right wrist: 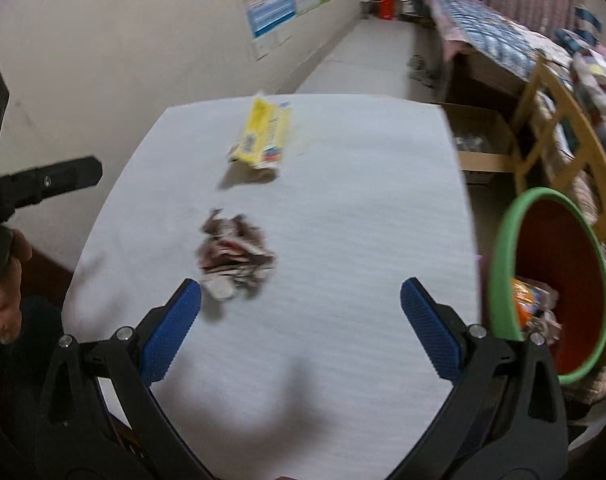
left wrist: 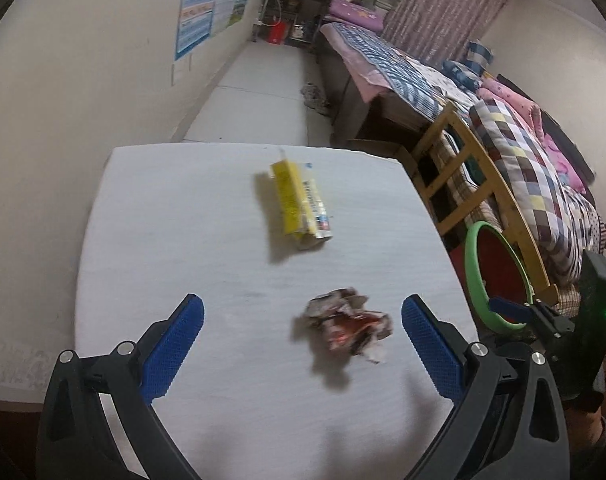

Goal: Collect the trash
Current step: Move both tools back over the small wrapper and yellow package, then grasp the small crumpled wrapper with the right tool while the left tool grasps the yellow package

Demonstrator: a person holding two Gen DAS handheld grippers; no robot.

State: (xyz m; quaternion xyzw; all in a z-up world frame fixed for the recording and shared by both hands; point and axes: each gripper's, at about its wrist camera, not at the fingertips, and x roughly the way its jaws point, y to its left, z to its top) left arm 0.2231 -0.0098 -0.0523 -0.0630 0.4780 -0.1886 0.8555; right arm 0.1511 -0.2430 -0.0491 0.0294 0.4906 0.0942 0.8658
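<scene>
On the white table (left wrist: 183,240) (right wrist: 363,220) lie a crumpled red-and-white wrapper (left wrist: 349,322) (right wrist: 235,254) and, farther back, a flattened yellow carton (left wrist: 301,202) (right wrist: 265,136). My left gripper (left wrist: 303,312) is open and hovers low over the table, the wrapper lying between its fingers, nearer the right one. My right gripper (right wrist: 301,294) is open too, with nothing between its fingers; the wrapper lies just beyond its left fingertip (right wrist: 191,296). A red bin with a green rim (left wrist: 495,276) (right wrist: 555,296) stands off the table's right edge and holds some trash (right wrist: 533,308).
A wooden chair (left wrist: 463,184) draped with a checked quilt stands behind the bin. A cardboard box (right wrist: 479,140) sits on the floor by the table's far right corner. A bed runs along the right wall. The left wall is close to the table.
</scene>
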